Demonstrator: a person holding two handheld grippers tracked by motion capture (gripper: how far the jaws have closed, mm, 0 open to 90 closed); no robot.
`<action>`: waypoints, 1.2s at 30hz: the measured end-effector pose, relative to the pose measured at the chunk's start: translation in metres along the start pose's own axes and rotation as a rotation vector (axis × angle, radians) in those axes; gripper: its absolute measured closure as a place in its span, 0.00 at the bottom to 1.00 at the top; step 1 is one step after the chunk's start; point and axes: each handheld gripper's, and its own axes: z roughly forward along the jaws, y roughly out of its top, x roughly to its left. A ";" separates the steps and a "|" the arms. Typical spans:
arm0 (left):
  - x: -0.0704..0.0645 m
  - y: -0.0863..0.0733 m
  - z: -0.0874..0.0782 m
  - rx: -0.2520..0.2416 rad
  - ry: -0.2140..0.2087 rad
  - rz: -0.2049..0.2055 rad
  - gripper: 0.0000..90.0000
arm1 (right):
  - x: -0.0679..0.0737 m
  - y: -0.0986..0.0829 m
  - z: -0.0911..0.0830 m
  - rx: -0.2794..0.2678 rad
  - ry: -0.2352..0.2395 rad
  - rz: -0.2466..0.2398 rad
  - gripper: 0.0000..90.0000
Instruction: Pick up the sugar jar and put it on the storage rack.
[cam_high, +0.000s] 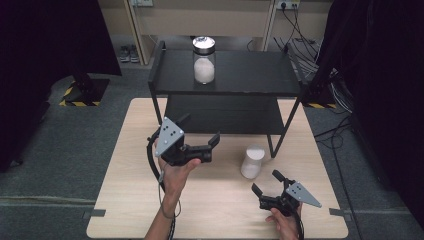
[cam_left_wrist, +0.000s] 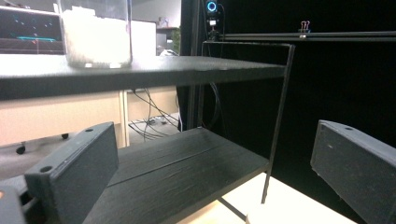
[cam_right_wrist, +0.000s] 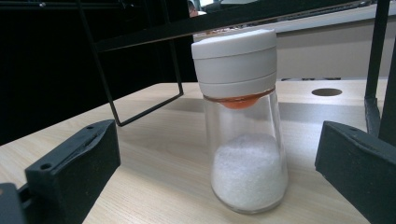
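The bench (cam_high: 150, 210) looks like pale wood laminate with a fine grain and a smooth, matt face, while the rack (cam_high: 240, 82) on it has thin black metal legs and dark matt boards whose grain shows rough in the left gripper view. The shaker (cam_right_wrist: 245, 126) near the right gripper (cam_high: 266, 183) has a clear, glossy glass body with grainy white powder inside and a smooth white plastic cap, and the jar (cam_high: 204, 60) on the far top shelf is clear glass with a shiny metal lid. Both the left gripper (cam_high: 200, 131) and the right one have fingers (cam_right_wrist: 74, 163) of matt black plastic, slightly rough, and flat grey plates with a dull finish.
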 end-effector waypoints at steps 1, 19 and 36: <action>-0.001 -0.006 -0.001 -0.005 -0.002 -0.004 0.00 | 0.000 0.000 0.000 -0.001 0.000 0.000 0.00; -0.005 -0.085 -0.017 -0.021 -0.008 -0.018 0.00 | -0.001 0.000 0.000 0.002 0.005 -0.006 0.00; -0.017 -0.142 -0.036 -0.029 0.007 -0.012 0.00 | 0.000 0.000 0.000 -0.003 0.007 -0.004 0.00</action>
